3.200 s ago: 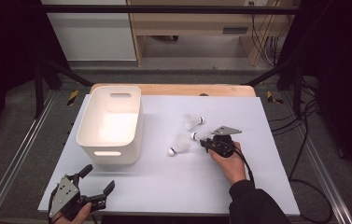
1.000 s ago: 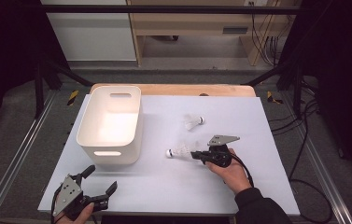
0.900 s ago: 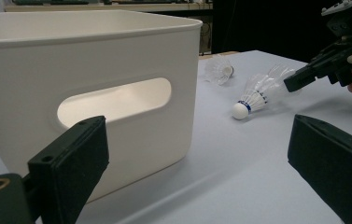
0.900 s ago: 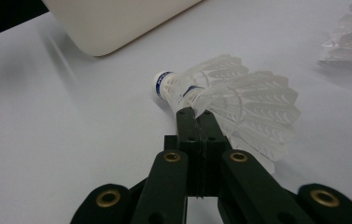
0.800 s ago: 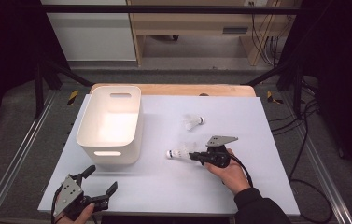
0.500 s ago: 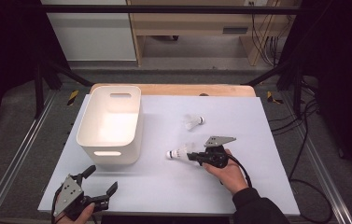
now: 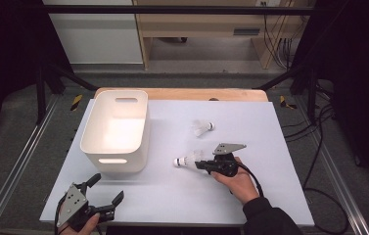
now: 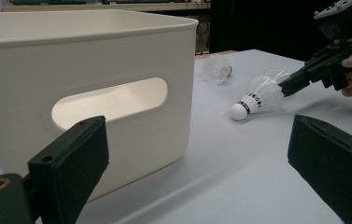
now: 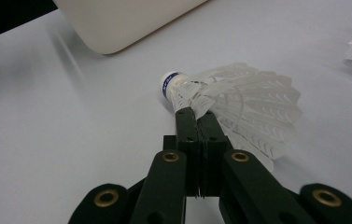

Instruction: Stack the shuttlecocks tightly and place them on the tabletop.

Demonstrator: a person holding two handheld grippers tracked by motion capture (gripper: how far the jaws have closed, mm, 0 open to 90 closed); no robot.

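Shuttlecock [image 7: 187, 159] feathers are pinched between the closed fingers [image 9: 197, 122] of the right gripper [image 7: 202, 165], with the cork end pointing toward the white bin [image 7: 115, 129]. It is held to the right of the bin, low over the white counter [image 7: 172, 196]; whether it touches the counter I cannot tell. A second shuttlecock [image 7: 202, 128] lies on the counter farther back, also right of the bin. The left gripper [image 7: 104, 195] sits in front of the bin, fingers spread wide on nothing.
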